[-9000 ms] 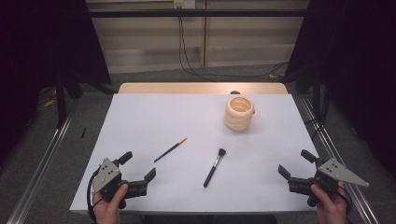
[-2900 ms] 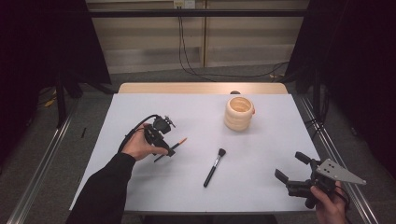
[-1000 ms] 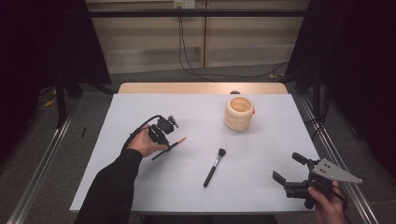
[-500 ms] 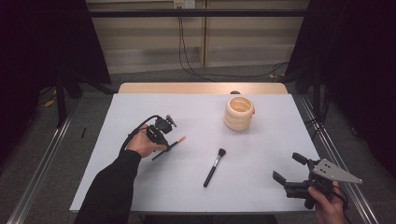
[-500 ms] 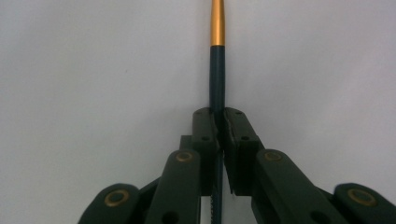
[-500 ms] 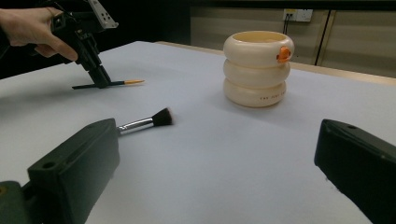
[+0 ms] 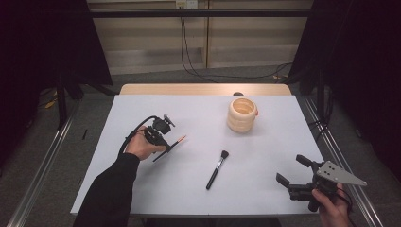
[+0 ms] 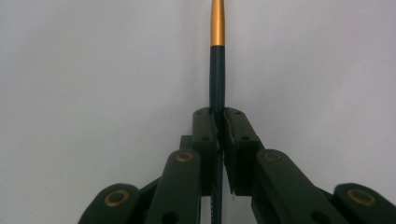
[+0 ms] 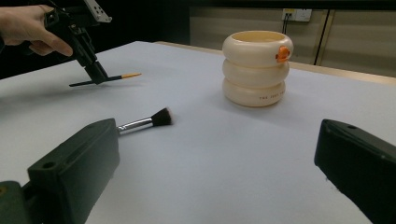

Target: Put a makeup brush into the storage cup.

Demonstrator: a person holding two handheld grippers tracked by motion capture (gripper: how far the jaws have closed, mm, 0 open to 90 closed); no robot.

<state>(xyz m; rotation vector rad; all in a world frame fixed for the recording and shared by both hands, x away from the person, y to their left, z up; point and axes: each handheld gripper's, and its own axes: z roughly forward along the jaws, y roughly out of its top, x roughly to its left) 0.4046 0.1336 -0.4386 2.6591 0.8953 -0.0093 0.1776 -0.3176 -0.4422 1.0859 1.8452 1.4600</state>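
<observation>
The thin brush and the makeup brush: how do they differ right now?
The thin brush is clamped between the shut jaws of the left hand-held gripper; the makeup brush lies free on the table. The thin brush has an orange-gold tip section; the makeup brush has a silver ferrule and a dark bristle head. Both have slim dark handles.

Your left tool (image 8: 219, 135) covers the middle of the thin brush (image 8: 217, 70), whose gold tip runs off the top edge. In your right tool's view, its jaw hides the makeup brush's handle (image 9: 140, 123). The print on the cream holder (image 9: 257, 65) is too small to read.
</observation>
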